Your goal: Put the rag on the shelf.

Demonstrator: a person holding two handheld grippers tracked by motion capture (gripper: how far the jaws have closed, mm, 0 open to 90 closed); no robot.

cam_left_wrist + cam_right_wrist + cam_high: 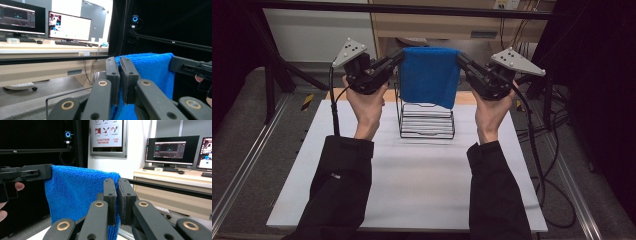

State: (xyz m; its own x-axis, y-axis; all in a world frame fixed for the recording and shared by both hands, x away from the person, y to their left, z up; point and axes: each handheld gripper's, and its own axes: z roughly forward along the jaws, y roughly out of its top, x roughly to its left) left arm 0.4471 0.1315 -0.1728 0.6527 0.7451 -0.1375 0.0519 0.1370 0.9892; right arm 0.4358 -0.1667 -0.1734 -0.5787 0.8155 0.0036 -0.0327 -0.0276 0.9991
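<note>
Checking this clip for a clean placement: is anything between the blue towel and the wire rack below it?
Nothing visible does. The blue towel hangs stretched between the left gripper and the right gripper, each shut on a top corner, directly above the wire rack on the white table. Its lower edge overlaps the rack's top in the high view.

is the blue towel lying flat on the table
No, the blue towel hangs in the air above the wire rack, held at its top corners by the left gripper and the right gripper.
</note>
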